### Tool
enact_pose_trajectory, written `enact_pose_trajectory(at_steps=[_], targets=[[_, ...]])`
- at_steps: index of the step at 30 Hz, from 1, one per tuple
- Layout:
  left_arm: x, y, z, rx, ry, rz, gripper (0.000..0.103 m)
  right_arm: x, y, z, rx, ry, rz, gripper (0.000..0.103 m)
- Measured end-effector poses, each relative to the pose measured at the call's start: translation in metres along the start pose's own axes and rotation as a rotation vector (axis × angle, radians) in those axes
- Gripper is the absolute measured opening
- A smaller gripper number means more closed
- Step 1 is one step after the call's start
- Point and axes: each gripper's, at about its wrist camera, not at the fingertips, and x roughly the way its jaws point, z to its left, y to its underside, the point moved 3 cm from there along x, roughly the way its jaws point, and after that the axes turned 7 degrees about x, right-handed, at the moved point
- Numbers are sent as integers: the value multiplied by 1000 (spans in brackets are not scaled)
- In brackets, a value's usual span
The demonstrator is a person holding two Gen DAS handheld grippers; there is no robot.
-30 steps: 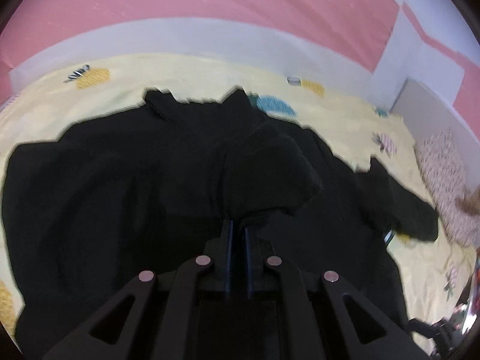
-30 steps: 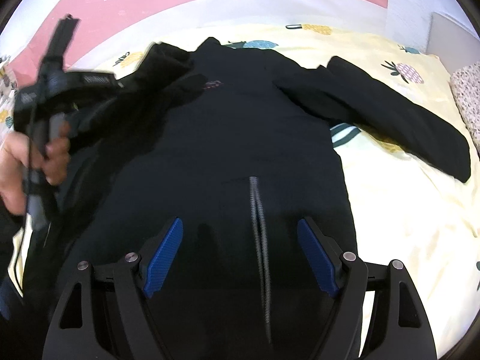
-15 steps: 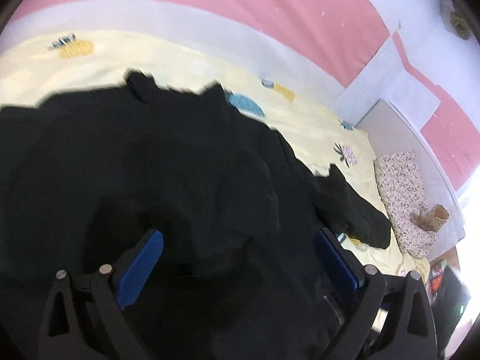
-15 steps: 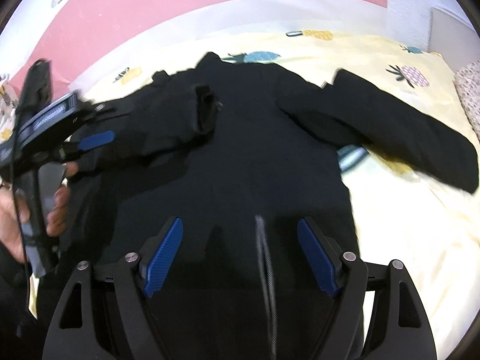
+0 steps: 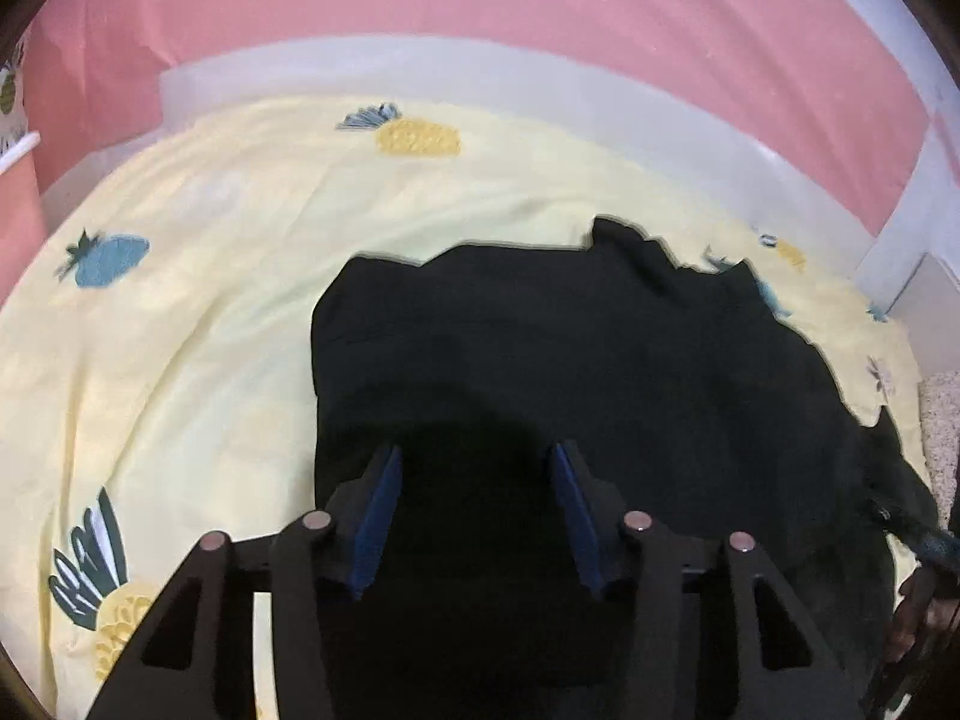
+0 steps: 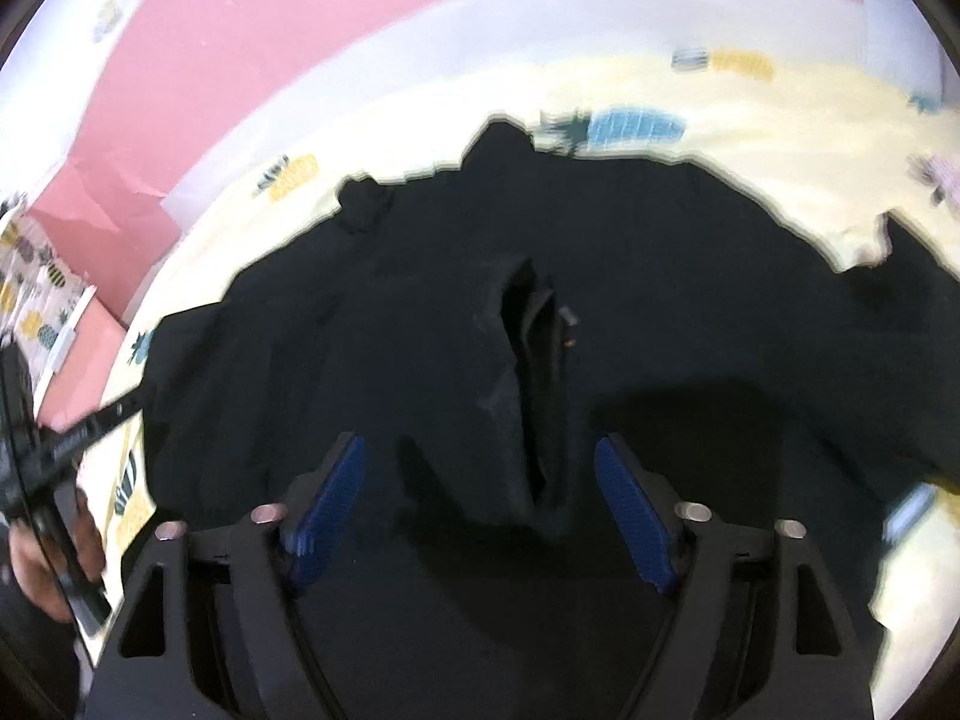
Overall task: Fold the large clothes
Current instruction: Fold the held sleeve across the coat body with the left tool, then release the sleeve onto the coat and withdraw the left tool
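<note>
A large black jacket lies spread on the yellow pineapple-print bed sheet. My left gripper hovers over the jacket's left edge. Its jaws are closing, and only flat cloth shows below them, none pinched. In the right wrist view the jacket fills the middle, with its left sleeve folded across the chest. My right gripper stands over that sleeve's end. These jaws are closing too, and the blue pads stay clear of the cloth. The jacket's right sleeve stretches out to the right.
A pink wall with a white base band runs behind the bed. A hand holds the left gripper's body at the left edge of the right wrist view. A speckled pillow lies at the far right.
My left gripper let go of the sleeve, opened wide, swung left to the jacket's edge and has narrowed. The sleeve now lies across the chest. My right gripper moved over it.
</note>
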Motion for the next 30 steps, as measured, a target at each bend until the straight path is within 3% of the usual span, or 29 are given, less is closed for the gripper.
enact_pose_trajectory(at_steps=[1,3,6,9,13,17,20,22,26,30], targets=[[5,3,1,2,2,8,48,10,-2,-2,15,19,28,14],[14,10,-2,20,-5,14,47,7,0,-5,22,33,0,7],[27,19,-4,53,5,32,47,1,11,-19,27,80,-27,7],[41,25,0,72,-9,44,47,7,26,-31,47,74,12,7],[32,17,0,58,-13,49,47,0,22,-33,61,79,16,9],[13,0,13,39,-55,-38,47,-28,7,-30,55,97,-82,12],[37,0,27,3,-86,20,47,-38,-3,-19,41,64,-130,12],[60,8,29,4,-89,68,47,-27,-6,-9,8,54,-111,12],[65,8,25,17,-119,57,47,18,0,-17,-19,107,17,12],[41,14,24,1,-110,58,47,3,8,-18,-17,122,0,12]])
